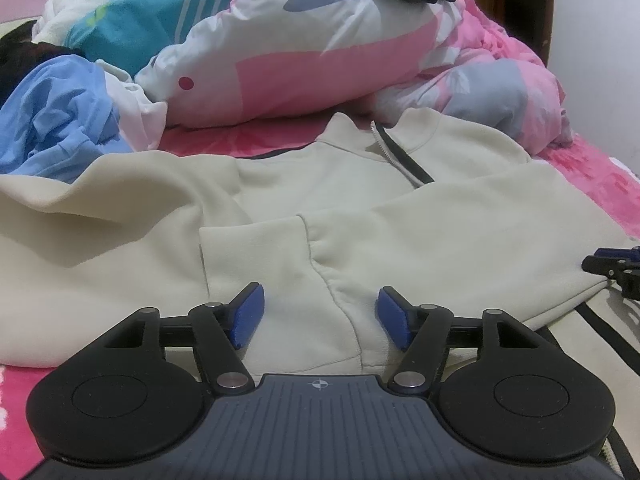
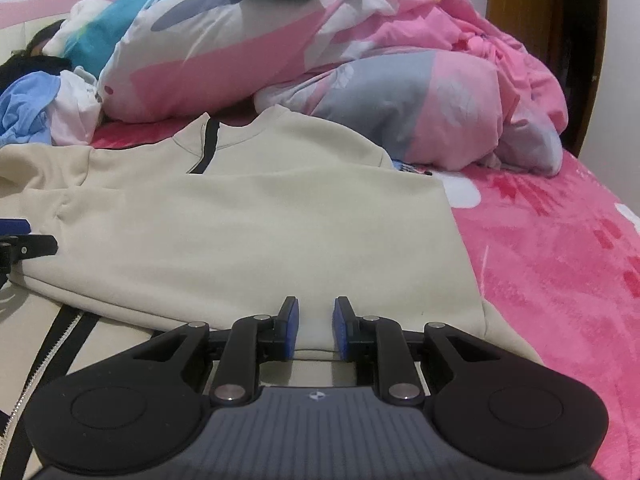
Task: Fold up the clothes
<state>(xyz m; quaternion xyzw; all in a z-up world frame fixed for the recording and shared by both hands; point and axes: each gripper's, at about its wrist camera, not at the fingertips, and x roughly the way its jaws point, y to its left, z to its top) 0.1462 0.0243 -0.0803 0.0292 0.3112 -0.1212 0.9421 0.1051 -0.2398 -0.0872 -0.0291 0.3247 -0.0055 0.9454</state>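
Left gripper (image 1: 318, 316) fingers wide over cream jacket (image 1: 320, 208) cuff, nothing held.
R gripper (image 2: 316, 326) fingers narrow, gap visible, above jacket hem; pink bed (image 2: 560, 260).

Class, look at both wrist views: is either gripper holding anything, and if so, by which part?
Neither. The left gripper hangs open above the cream jacket's folded sleeve; the right gripper's fingers stand apart over its hem.
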